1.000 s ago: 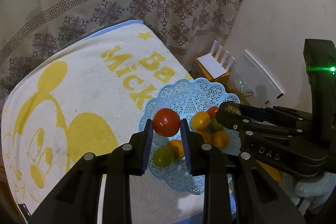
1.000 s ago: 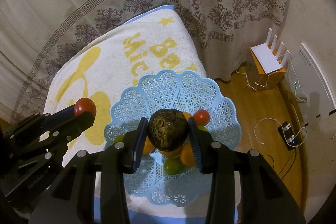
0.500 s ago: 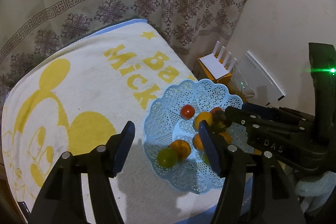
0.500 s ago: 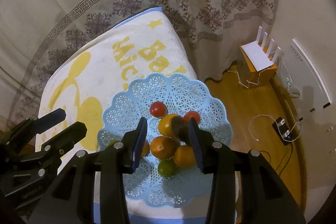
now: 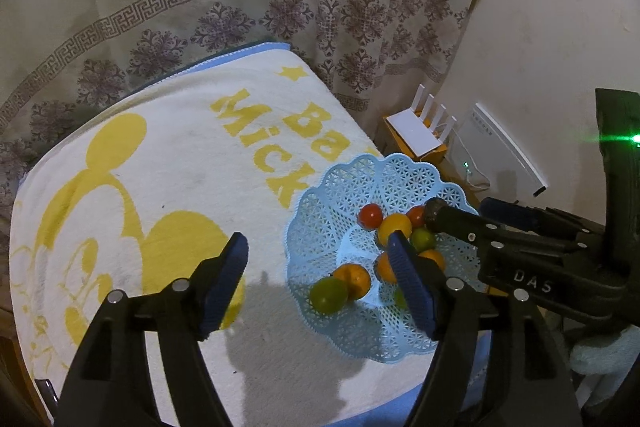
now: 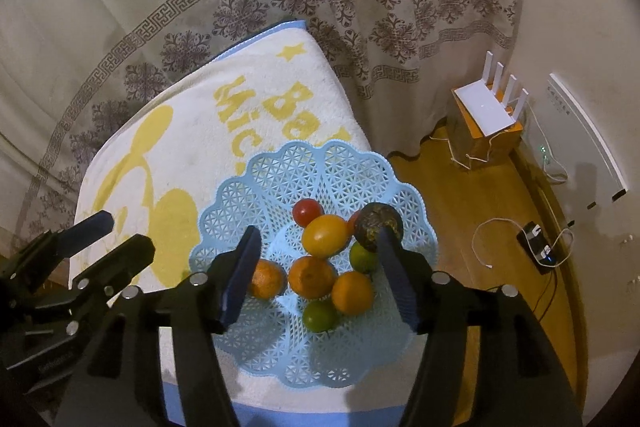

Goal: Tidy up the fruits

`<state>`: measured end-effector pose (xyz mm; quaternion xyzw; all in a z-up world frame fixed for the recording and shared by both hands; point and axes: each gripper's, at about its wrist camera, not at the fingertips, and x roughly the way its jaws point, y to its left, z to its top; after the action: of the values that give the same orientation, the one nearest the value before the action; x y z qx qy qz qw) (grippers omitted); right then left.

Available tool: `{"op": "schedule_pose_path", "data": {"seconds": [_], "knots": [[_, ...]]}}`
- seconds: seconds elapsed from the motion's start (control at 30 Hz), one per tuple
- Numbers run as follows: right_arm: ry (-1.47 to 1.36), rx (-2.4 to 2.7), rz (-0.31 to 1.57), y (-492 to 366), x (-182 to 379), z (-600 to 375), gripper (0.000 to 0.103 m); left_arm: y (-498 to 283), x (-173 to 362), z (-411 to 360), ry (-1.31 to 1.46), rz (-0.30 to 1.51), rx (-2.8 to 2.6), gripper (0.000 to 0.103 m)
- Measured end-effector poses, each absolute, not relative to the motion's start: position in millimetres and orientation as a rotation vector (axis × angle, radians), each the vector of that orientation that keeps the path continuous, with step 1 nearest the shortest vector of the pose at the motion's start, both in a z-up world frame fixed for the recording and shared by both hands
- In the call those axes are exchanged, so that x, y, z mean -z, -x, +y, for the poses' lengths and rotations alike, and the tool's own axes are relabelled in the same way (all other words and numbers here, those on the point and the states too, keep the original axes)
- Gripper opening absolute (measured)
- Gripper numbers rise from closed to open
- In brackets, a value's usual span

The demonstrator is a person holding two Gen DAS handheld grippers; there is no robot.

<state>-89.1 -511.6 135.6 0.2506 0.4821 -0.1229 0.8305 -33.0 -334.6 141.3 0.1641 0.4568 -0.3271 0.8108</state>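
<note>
Hovering spread wide and empty above the towel's near edge: left gripper, blue-padded fingers well apart, nothing between them. Likewise released over the basket: right gripper, jaws wide, no fruit clamped.

From the left wrist camera: light blue lattice basket at 3 o'clock, resting on the yellow-and-white cartoon towel; right gripper's black body crossing in from 3 o'clock and hiding part of the pile. Visible there: red tomato, yellow fruit, an orange touching a green fruit at the basket's near side.

From the right wrist camera, straight down into the basket: whole pile exposed. Red tomato at 12 o'clock, yellow fruit just below it, dark wrinkled fruit at 2 o'clock just beside the right finger, seen in the other view only as a dark lump. Three oranges across the middle, central one; green fruit at 6 o'clock. Left gripper at 9 o'clock, off the basket.

Beyond, at 1 o'clock: patterned curtain, white router on an orange box, wooden floor with cables, shown far more fully here.
</note>
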Motion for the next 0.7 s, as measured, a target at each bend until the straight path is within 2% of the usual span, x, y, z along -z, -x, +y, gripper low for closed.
{"op": "schedule_pose_path", "data": {"seconds": [0.33, 0.43, 0.5, 0.63, 0.67, 0.7], "knots": [[-0.532, 0.256, 1.018, 96.6, -138.0, -507.4, 0.066, 40.2, -146.1, -325.8, -0.355, 0.96, 0.677, 0.072], [-0.533, 0.25, 1.009, 100.7, -138.7, -504.2, 0.081, 41.5, -147.4, -322.4, -0.354, 0.96, 0.671, 0.072], [-0.522, 0.247, 1.001, 103.6, -139.6, -500.6, 0.097, 42.3, -147.8, -320.3, -0.351, 0.962, 0.668, 0.072], [-0.514, 0.241, 1.01, 108.5, -137.3, -495.3, 0.1, 43.8, -148.0, -317.3, -0.351, 0.962, 0.662, 0.073], [-0.514, 0.244, 1.019, 109.4, -136.2, -494.7, 0.1, 44.5, -148.2, -316.2, -0.352, 0.962, 0.658, 0.084], [-0.512, 0.248, 1.027, 111.3, -134.9, -493.6, 0.1, 45.9, -149.3, -314.7, -0.348, 0.955, 0.655, 0.087]]}}
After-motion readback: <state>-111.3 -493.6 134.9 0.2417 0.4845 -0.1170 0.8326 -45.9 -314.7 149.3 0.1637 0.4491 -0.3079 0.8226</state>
